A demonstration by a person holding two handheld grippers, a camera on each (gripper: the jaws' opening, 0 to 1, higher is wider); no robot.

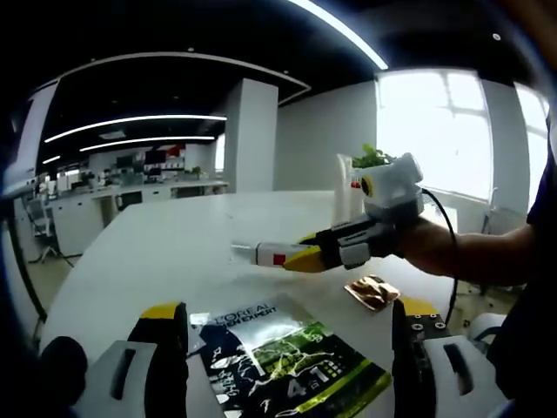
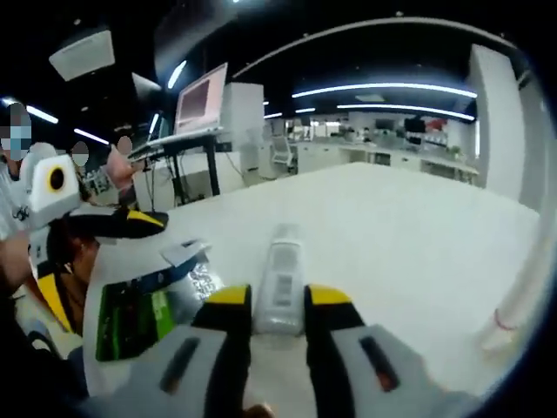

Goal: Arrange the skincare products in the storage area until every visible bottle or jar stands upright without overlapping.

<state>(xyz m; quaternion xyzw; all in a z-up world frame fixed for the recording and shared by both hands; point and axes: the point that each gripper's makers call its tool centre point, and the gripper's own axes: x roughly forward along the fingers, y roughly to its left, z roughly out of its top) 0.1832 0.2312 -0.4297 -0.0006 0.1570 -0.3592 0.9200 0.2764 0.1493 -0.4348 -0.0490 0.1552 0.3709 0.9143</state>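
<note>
A dark L'Oreal Men Expert packet with green print lies flat on the white table, between the wide-apart jaws of my left gripper, which is open. My right gripper reaches in from the right, held over the table beyond the packet, and is shut on a slim white tube with a red mark. In the right gripper view the same white tube sticks forward between the yellow-tipped jaws of the right gripper. The left gripper is at the left, around the packet.
A small copper foil sachet lies on the table right of the packet. A tall white container with green leaves stands behind the right gripper. The table stretches far ahead. A person's forearm comes in from the right.
</note>
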